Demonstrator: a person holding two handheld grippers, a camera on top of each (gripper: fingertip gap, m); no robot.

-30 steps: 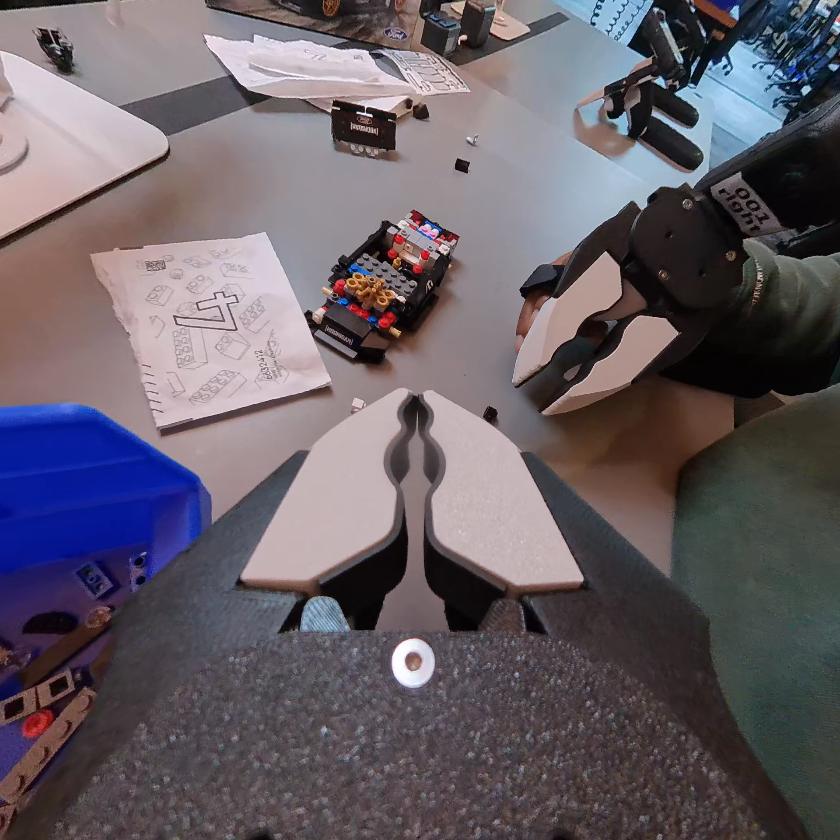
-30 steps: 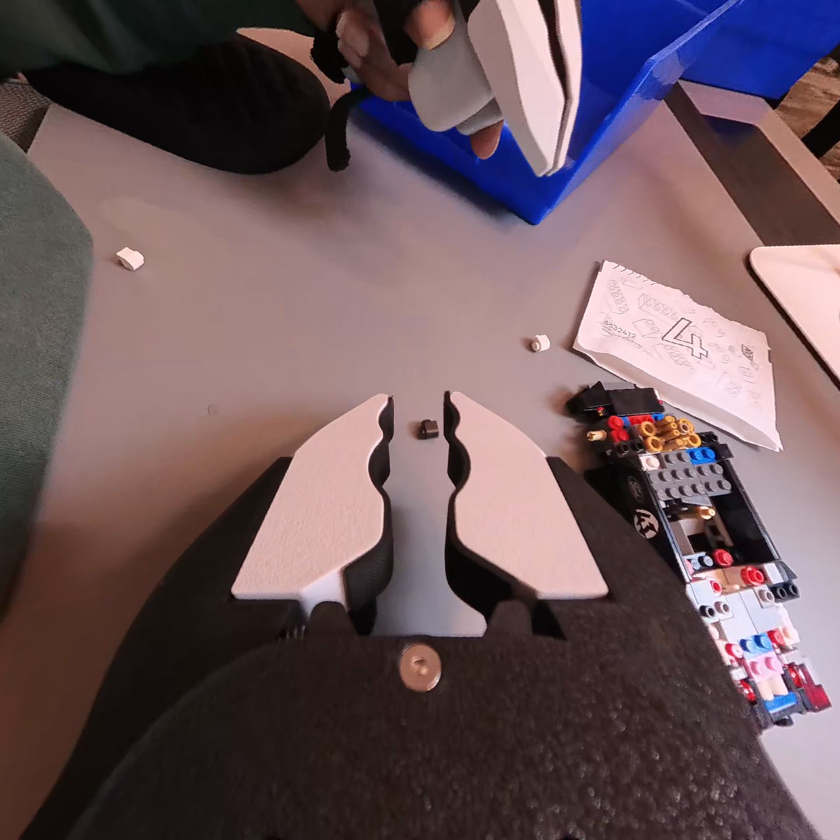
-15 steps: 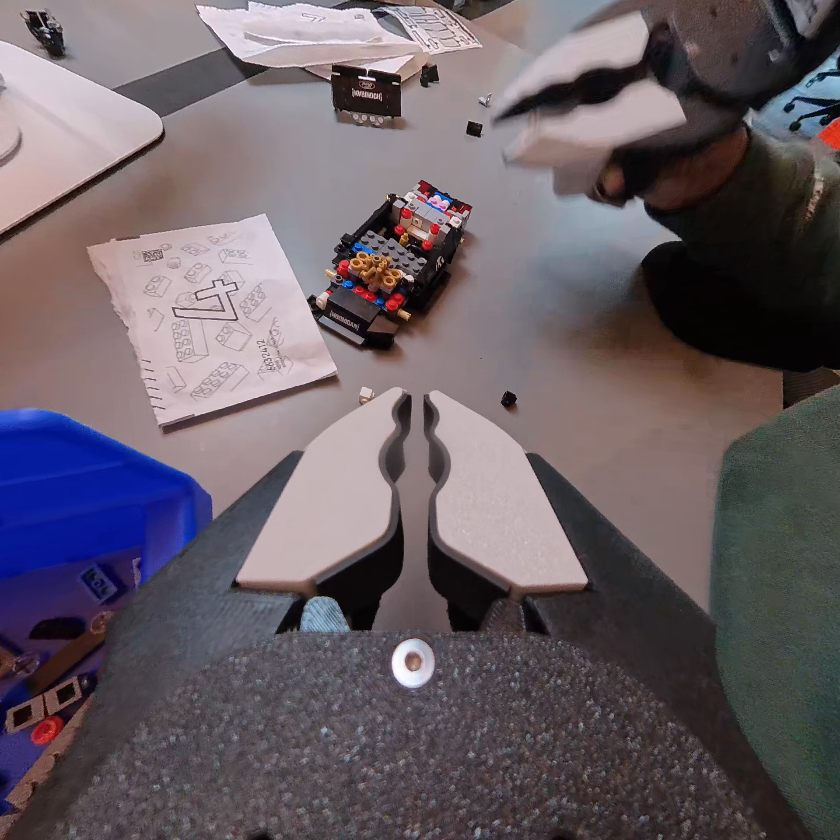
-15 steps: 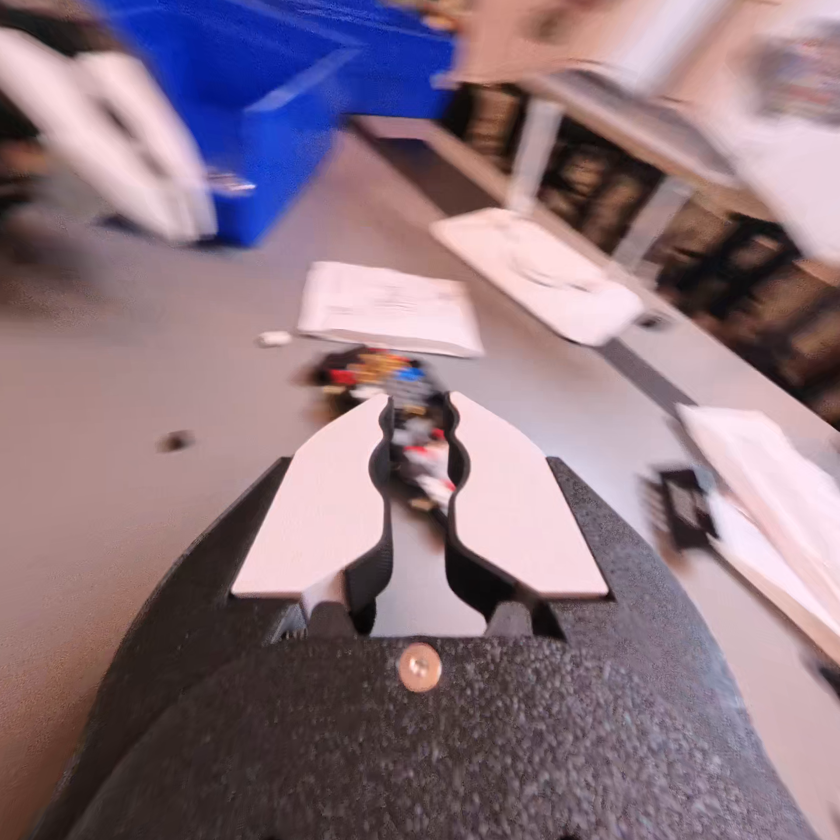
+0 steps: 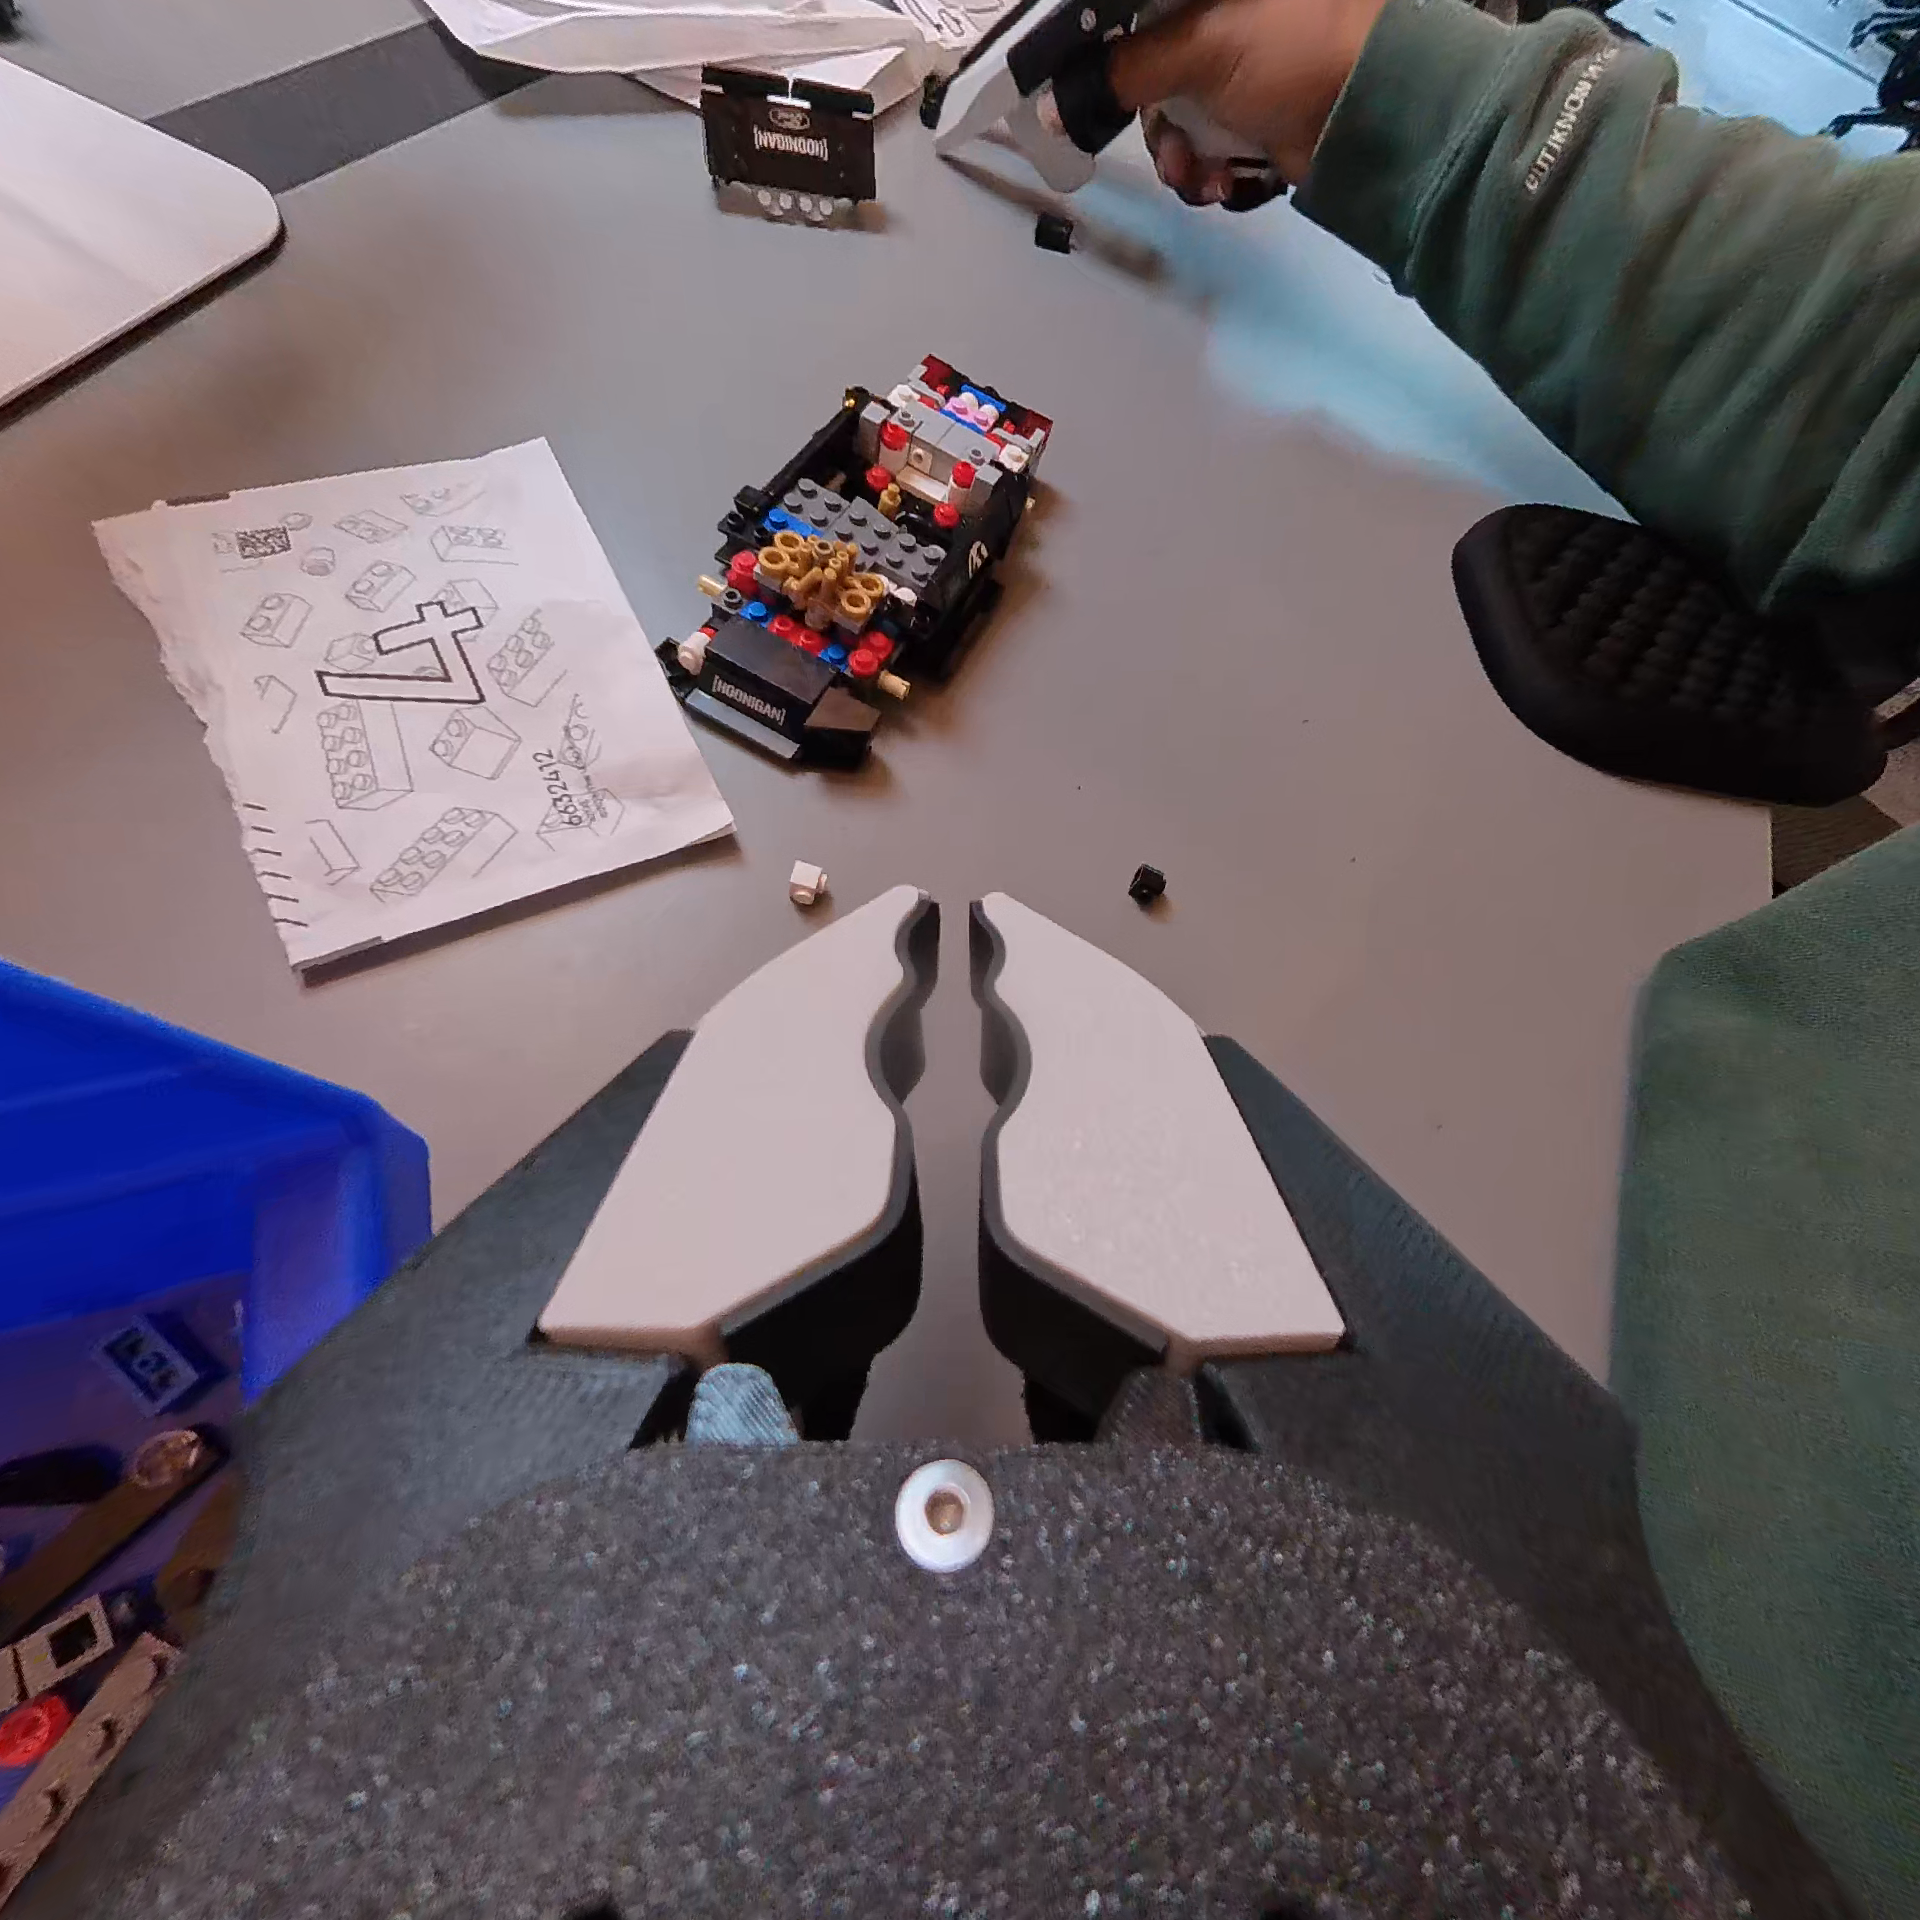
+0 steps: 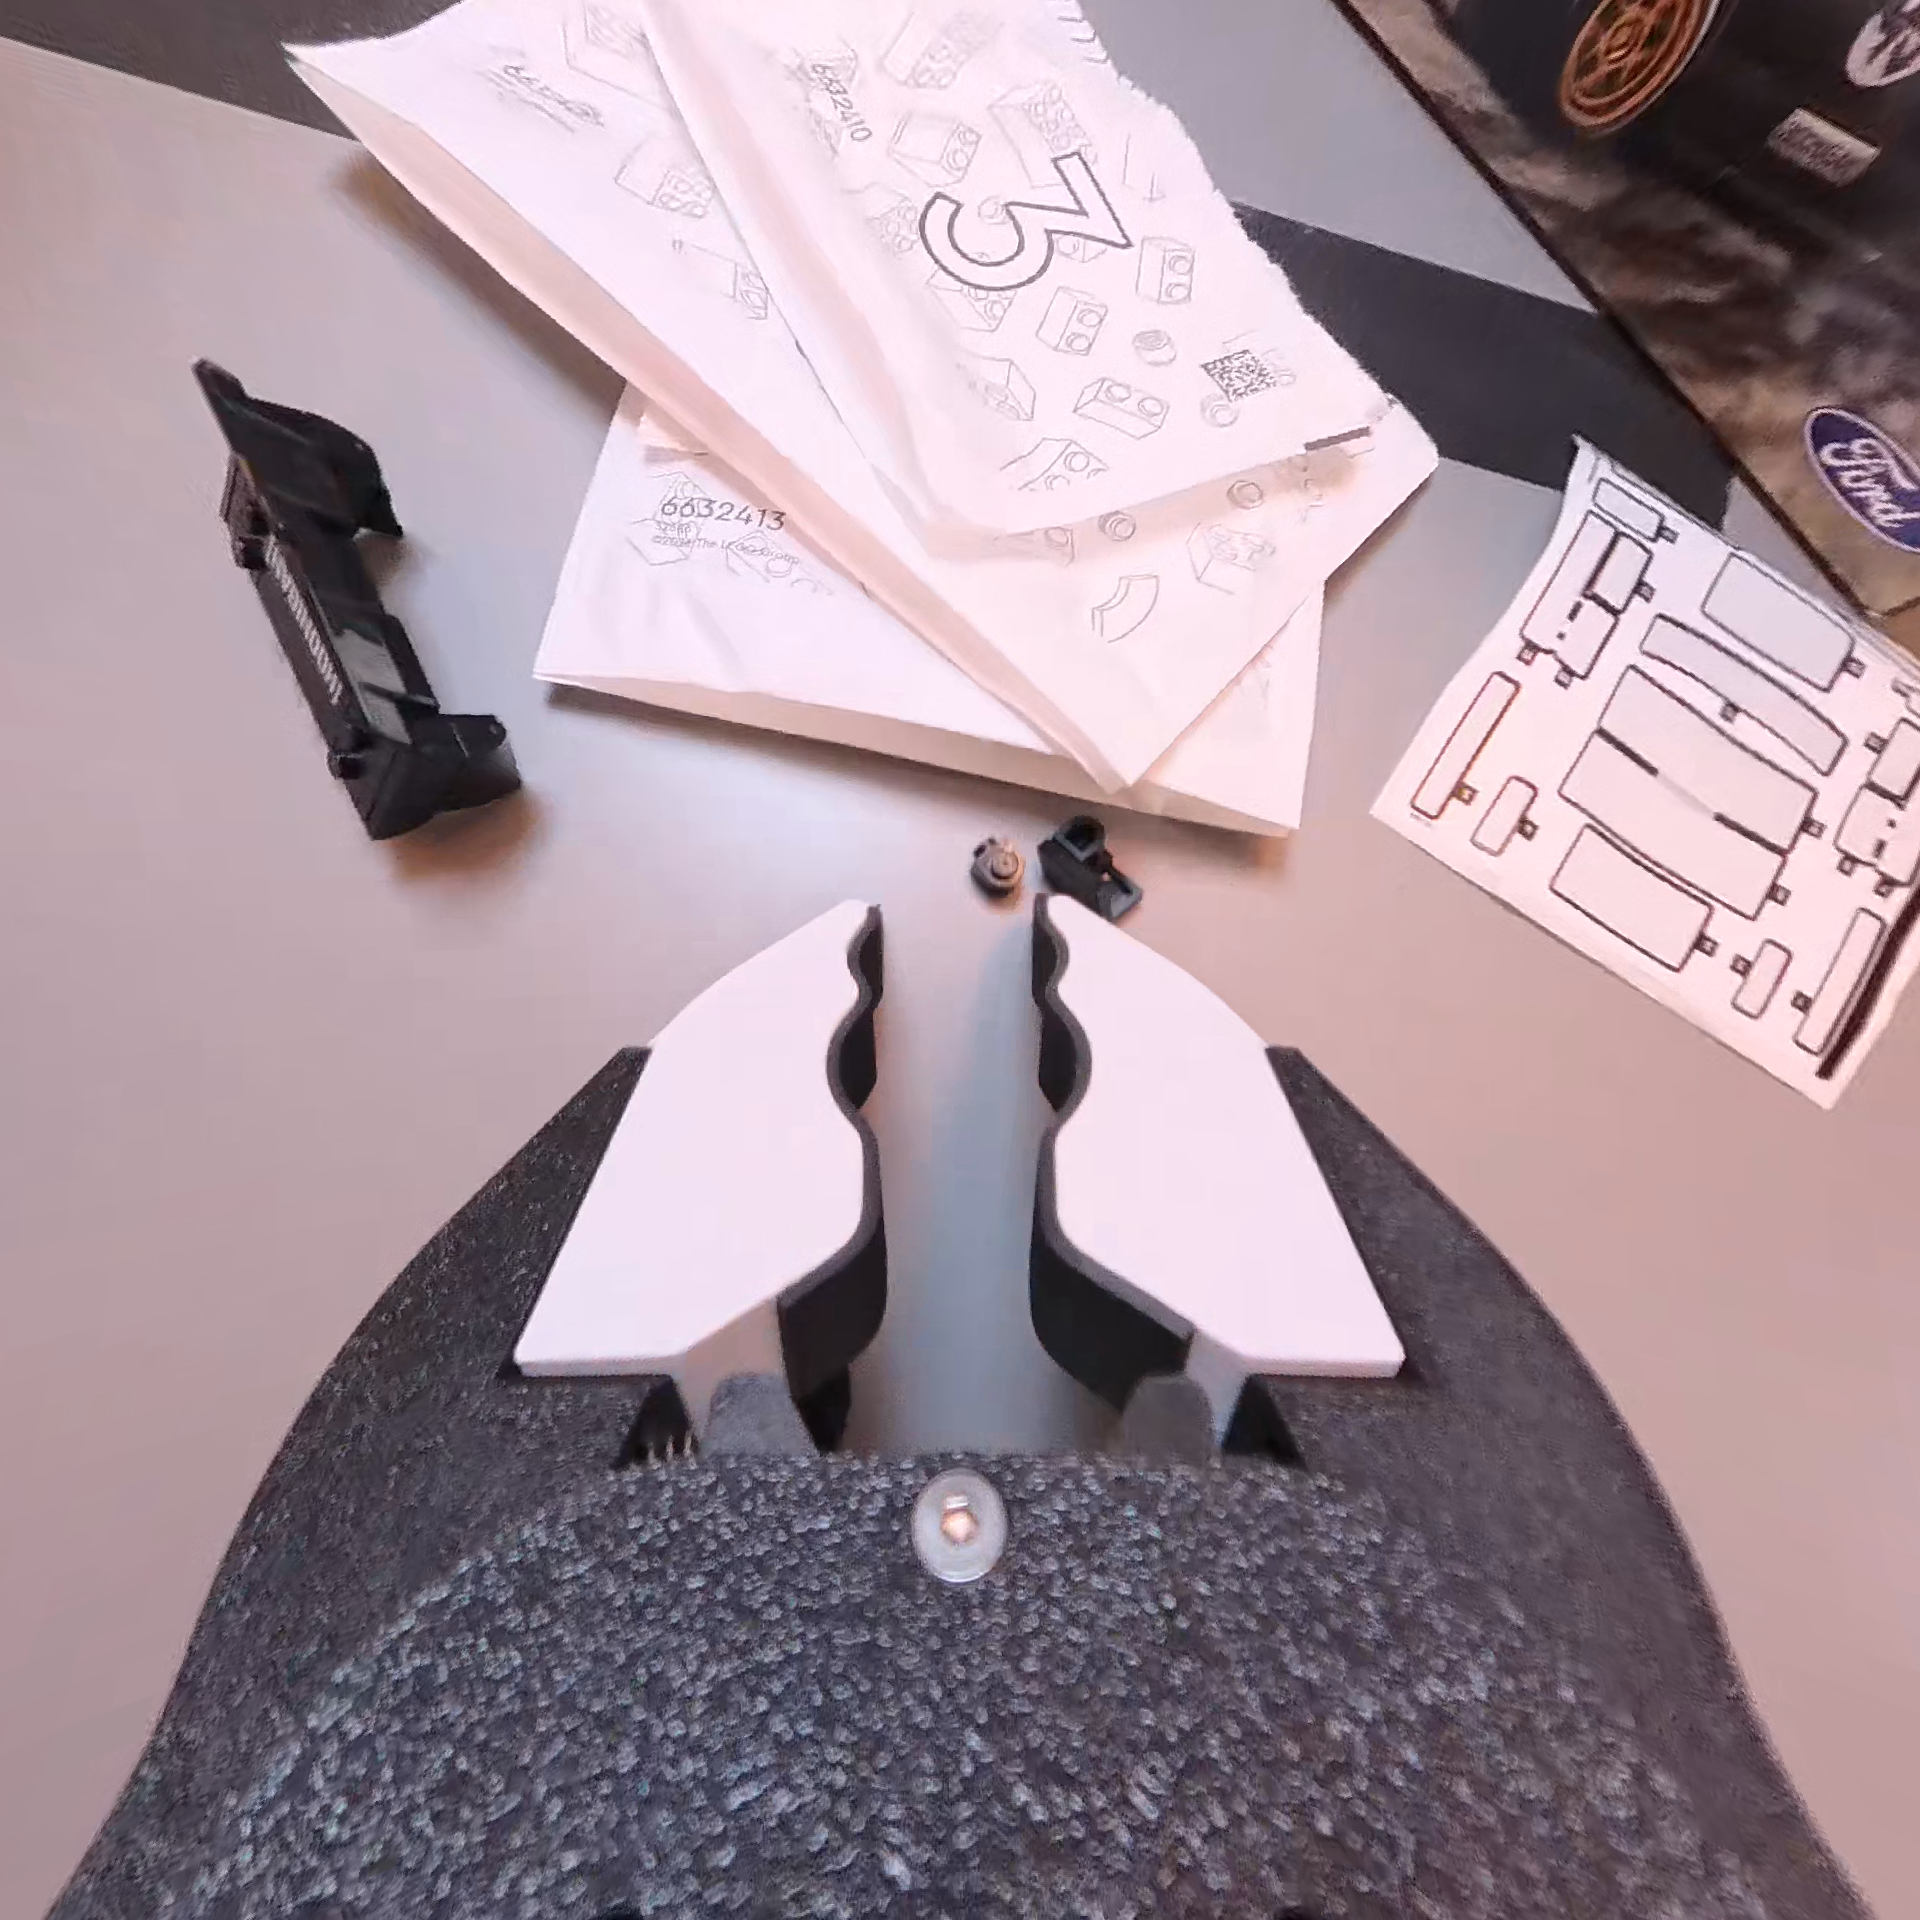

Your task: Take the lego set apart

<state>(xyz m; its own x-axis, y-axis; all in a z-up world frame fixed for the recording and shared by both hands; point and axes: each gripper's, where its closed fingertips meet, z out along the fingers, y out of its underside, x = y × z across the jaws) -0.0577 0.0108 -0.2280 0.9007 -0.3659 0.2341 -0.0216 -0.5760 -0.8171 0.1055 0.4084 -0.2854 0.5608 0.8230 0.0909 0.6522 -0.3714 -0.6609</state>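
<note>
Your right claw hung partly open and empty over the grey surface, just short of a small dark round piece and a black clip-shaped piece. Centring on one piece before closing probably would have avoided catching both. Your left claw was nearly closed, holding nothing. The half-stripped black lego car with red, blue and gold studs sat beyond it, beside a torn white paper bag.
</note>
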